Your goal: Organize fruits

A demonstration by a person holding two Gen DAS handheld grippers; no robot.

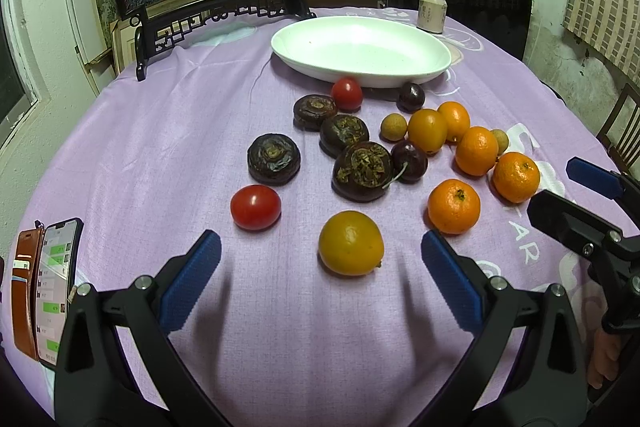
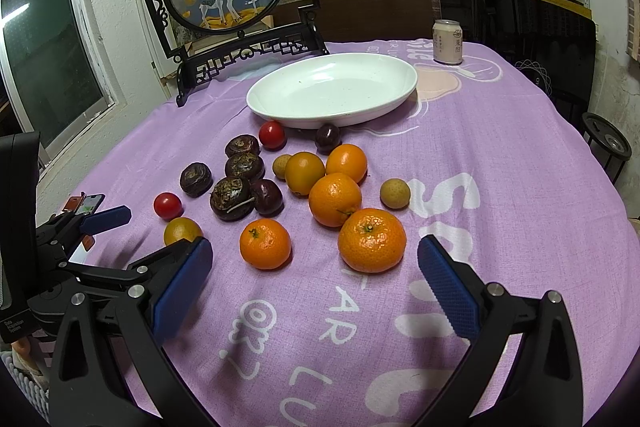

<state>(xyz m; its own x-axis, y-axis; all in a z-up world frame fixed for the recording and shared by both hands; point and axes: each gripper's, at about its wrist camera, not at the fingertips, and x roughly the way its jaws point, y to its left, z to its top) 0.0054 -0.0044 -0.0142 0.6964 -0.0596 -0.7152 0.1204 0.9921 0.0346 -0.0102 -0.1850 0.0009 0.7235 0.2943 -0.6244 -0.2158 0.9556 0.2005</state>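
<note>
left gripper [image 1: 320, 267] jaws spread round yellow citrus [image 1: 351, 243], lower centre; right gripper [image 2: 314, 279] jaws spread, empty; fruit prob. firm, light, rolls; grip at widest pt.

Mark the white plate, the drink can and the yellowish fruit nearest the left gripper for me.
white plate [image 1: 400, 77]: left wrist view, on its near rim.
drink can [image 2: 448, 45]: right wrist view, middle of its side wall.
yellowish fruit [image 1: 351, 242]: left wrist view, centre of its skin, ahead of the open fingers.
</note>
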